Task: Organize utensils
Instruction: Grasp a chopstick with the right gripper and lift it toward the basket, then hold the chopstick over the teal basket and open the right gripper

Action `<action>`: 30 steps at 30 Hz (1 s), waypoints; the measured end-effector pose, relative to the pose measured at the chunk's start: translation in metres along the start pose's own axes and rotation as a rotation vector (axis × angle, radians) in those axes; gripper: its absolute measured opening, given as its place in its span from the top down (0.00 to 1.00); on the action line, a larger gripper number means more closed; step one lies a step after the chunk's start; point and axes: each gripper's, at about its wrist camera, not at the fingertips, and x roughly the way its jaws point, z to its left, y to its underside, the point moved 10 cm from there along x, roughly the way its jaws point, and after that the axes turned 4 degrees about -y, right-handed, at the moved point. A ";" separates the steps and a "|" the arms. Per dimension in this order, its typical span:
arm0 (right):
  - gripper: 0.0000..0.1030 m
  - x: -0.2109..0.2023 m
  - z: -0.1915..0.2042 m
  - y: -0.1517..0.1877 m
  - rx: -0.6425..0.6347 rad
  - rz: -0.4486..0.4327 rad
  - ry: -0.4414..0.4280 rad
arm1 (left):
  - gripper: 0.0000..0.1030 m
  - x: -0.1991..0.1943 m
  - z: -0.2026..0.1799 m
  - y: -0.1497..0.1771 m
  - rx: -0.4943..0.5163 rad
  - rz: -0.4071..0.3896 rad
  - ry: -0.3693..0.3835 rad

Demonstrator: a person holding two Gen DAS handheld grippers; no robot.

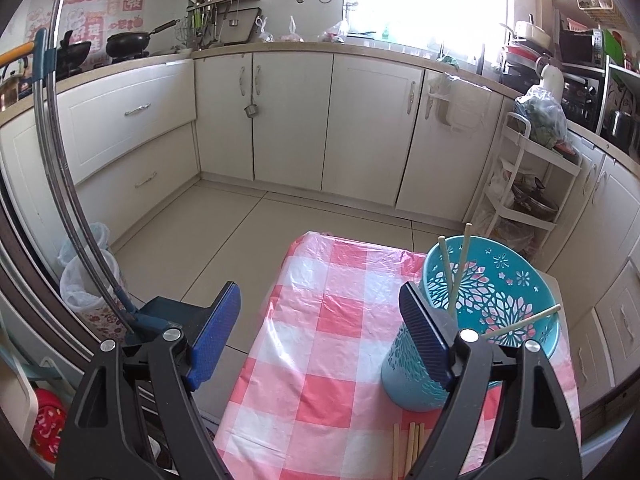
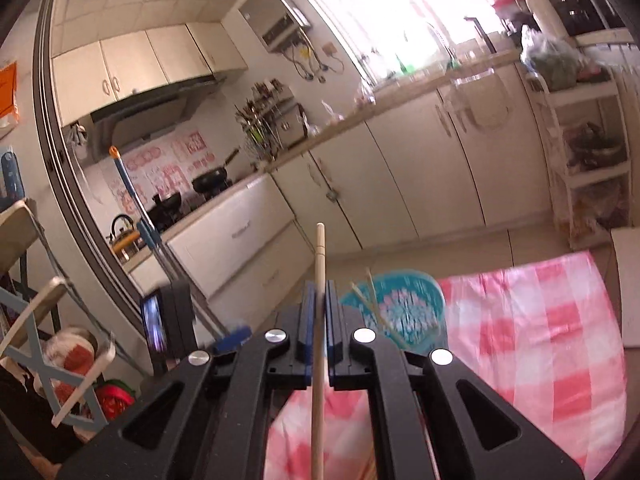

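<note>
- The right claw (image 2: 319, 320) is clamped on a single pale wooden chopstick (image 2: 319, 300), which passes between its blue pads and sticks out well past the tips.
- The left claw (image 1: 320, 320) hangs wide apart with nothing between its pads, its right pad just beside the teal holder (image 1: 492, 304).
- The teal holder, a cut-out flower-pattern cup, stands on the pink-checked worktop (image 1: 320, 340) with three chopsticks (image 1: 445, 264) leaning inside.
- More loose chopsticks (image 1: 412, 448) lie flat on the worktop below the holder, near the frame's bottom edge.
</note>
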 end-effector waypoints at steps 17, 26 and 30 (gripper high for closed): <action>0.94 0.090 -0.056 -0.028 -0.025 -0.143 0.228 | 0.22 -0.010 -0.009 -0.005 0.050 -0.031 -0.003; 0.94 0.087 -0.059 -0.001 -0.042 -0.074 0.237 | 0.22 -0.008 -0.007 -0.004 0.044 -0.025 -0.002; 0.94 0.082 -0.056 0.006 -0.050 -0.054 0.230 | 0.22 -0.009 -0.007 -0.004 0.042 -0.025 -0.002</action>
